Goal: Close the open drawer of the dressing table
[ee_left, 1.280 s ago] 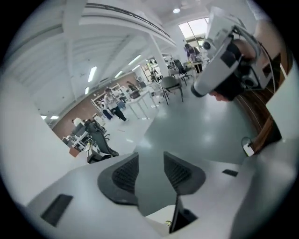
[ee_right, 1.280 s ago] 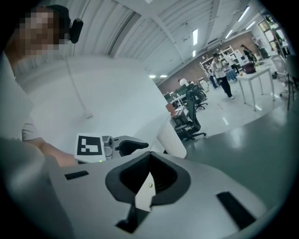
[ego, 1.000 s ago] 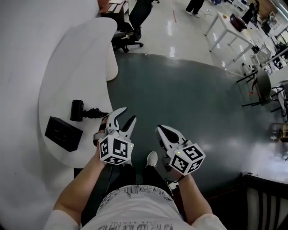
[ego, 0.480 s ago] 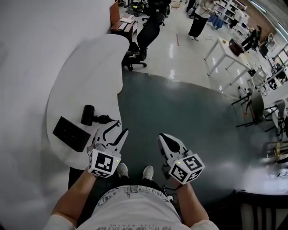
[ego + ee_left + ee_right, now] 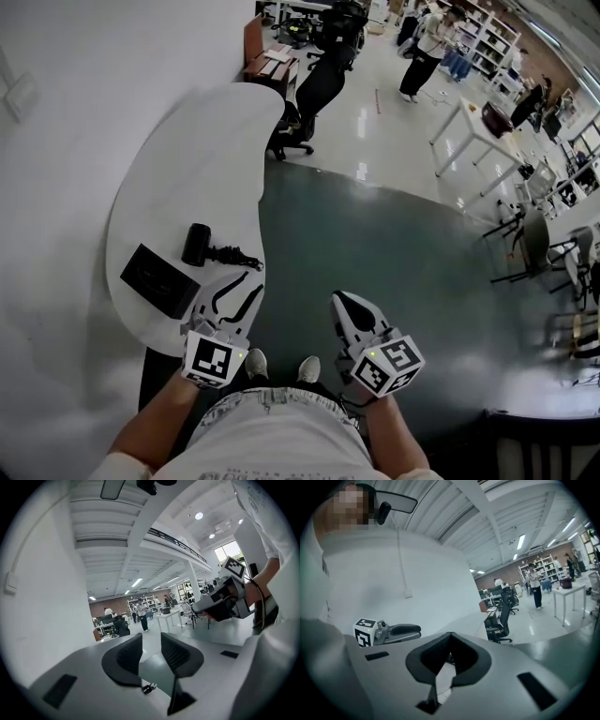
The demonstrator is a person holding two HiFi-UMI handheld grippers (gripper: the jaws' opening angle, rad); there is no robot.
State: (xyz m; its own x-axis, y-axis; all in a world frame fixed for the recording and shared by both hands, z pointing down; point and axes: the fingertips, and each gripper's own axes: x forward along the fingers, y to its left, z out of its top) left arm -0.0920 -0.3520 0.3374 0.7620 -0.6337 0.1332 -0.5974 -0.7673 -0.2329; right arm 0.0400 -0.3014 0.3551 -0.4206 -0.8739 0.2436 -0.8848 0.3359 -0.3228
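The person stands at the near end of the curved white dressing table [image 5: 187,169] and holds both tools at waist height. The left gripper [image 5: 253,282] hovers over the near edge of the surface. Its fingers stand moderately apart and have just been closing, with nothing between them. The fingers of the right gripper [image 5: 339,300] are together at the tips and empty, and they hang over the dark floor [image 5: 394,225], well apart from the table.

Just to the left of the left fingers lies a black box [image 5: 159,279]. Just ahead of them lies a black handheld device [image 5: 199,244], perhaps a hair dryer, with its cable [image 5: 234,258] running toward the fingertips.

The drawer itself I cannot see clearly. A dark shape [image 5: 153,375] under the near edge of the surface, behind and below the left fingers, may be the open drawer, but I cannot tell.

I judge that the task is only in its approach step, because neither tool touches the table. The next move seems to call for lowering the left fingers below the surface edge, setting them against the drawer front, and pushing it straight in. The cable lies close, so the fingers should stay clear of it.
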